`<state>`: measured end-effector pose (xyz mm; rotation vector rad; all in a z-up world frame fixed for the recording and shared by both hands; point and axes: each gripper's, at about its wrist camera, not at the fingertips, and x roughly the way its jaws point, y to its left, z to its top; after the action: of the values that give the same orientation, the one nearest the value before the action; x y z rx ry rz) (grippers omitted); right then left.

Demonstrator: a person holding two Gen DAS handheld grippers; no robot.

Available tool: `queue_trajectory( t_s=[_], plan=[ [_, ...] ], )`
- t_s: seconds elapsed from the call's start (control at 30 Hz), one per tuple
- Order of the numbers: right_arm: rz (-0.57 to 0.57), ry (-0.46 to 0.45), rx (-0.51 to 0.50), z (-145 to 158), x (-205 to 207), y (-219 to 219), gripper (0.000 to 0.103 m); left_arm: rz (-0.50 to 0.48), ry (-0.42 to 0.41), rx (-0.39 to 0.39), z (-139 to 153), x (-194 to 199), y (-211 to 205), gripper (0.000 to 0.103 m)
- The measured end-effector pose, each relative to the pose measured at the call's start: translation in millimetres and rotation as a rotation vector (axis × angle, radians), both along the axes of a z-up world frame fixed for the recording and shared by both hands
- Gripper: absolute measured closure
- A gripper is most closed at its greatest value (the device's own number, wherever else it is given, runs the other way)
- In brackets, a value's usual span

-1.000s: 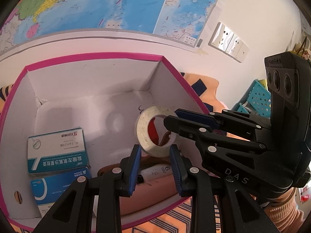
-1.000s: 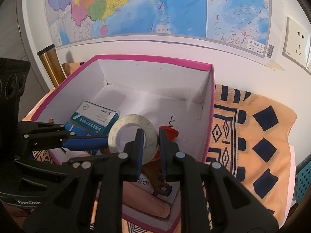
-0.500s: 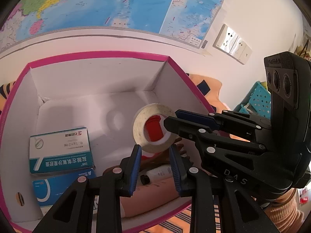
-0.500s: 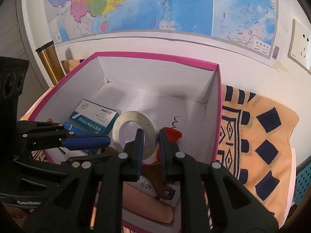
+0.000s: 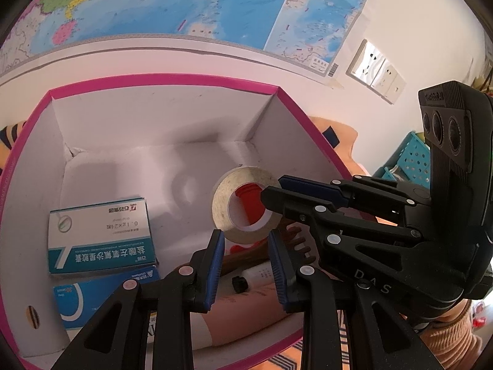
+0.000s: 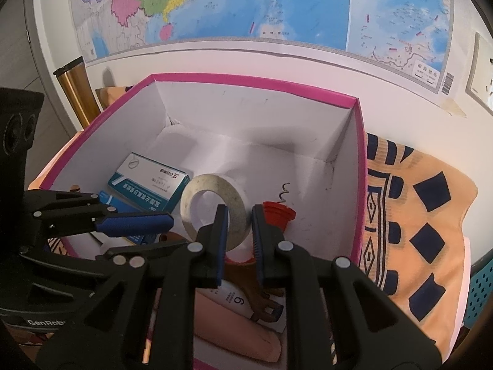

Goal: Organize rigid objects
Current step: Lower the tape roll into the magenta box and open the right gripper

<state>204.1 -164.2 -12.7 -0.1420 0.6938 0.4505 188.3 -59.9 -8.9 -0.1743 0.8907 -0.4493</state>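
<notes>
Right now I am holding the roll of tape (image 6: 215, 212) upright in my right gripper (image 6: 239, 215), whose jaws are pinched nearly shut on the roll's lower edge, and it is hanging over the open pink-rimmed box (image 5: 172, 77), above the red-topped corkscrew (image 6: 277, 212) lying on the box floor. Meanwhile my left gripper (image 5: 246, 246) is hovering just beside and below the roll with its jaws drawn in as close as they go and gripping nothing. Down inside the box the two blue-and-white medicine cartons (image 5: 98, 234) are lying stacked at the left, with a small white bottle (image 6: 237, 300) resting near the front wall.
</notes>
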Motion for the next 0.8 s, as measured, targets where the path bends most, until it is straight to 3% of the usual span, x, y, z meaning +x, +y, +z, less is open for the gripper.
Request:
queue_trajectory(
  t_s=[0.8],
  plan=[
    [-0.016, 0.012, -0.025, -2.0, 7.3, 5.3, 0.085, 0.020, 0.026, 0.007, -7.5, 6.1, 5.1, 0.074]
  ],
)
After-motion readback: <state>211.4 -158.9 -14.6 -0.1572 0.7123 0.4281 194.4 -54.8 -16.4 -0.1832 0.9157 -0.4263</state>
